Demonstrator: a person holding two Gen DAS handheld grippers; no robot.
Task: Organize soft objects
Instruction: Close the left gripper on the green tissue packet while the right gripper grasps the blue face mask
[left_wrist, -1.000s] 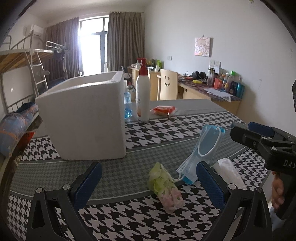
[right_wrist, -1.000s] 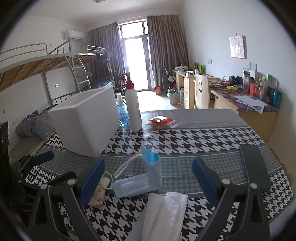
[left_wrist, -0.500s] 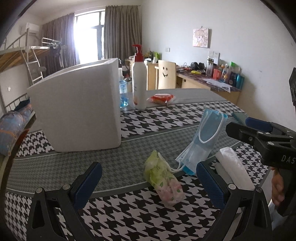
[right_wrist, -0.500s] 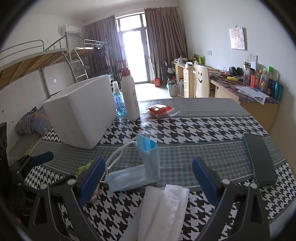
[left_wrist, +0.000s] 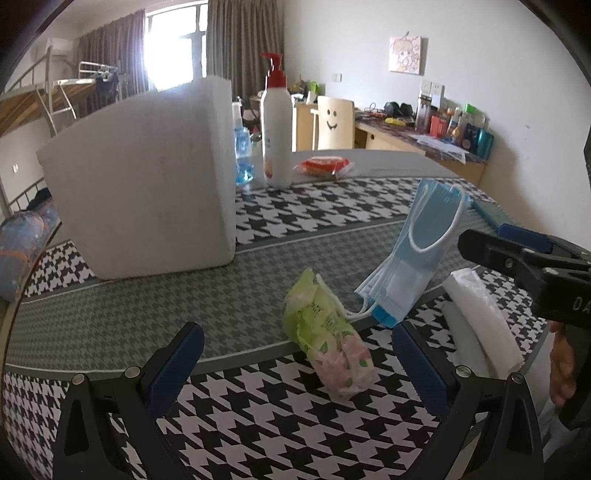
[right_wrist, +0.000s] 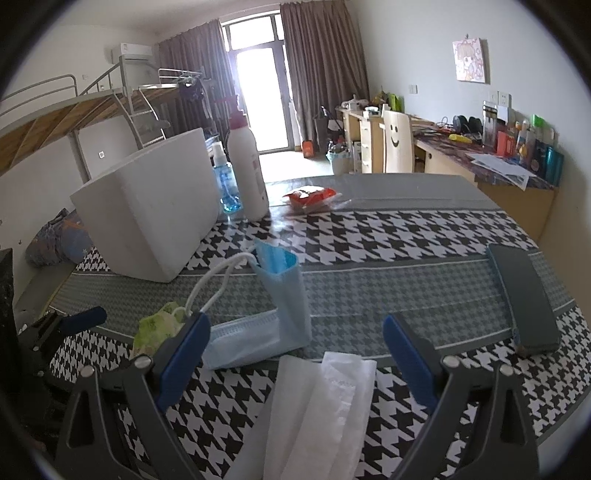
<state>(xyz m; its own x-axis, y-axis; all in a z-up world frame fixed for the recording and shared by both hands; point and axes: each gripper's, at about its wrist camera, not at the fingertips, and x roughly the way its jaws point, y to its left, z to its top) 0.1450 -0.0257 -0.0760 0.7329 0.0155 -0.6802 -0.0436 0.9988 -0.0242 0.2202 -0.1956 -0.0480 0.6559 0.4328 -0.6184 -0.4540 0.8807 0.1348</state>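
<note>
Looking along left wrist view: left gripper (left_wrist: 293, 363) spread wide, nothing between its blue pads, low over the houndstooth tablecloth (left_wrist: 258, 413).
Tissue pack: green and pink tissue pack (left_wrist: 327, 343) lies between the fingers, ahead of them, untouched.
Masks: folded stack of blue face masks (left_wrist: 413, 258) just right of the pack, one half propped up, ear loop resting on the pack.
Foam box: white foam box (left_wrist: 147, 184) stands well behind, at left.
Right edge: right gripper (left_wrist: 524, 258) enters from the right, above the white tissues (left_wrist: 480, 317).
Right wrist view: right gripper (right_wrist: 295, 354) also wide, holding nothing.
Between its fingers: white tissues (right_wrist: 325, 417) near the table edge; face masks (right_wrist: 266, 314) just beyond.
Far right: dark phone (right_wrist: 524, 295) flat, well apart.
</note>
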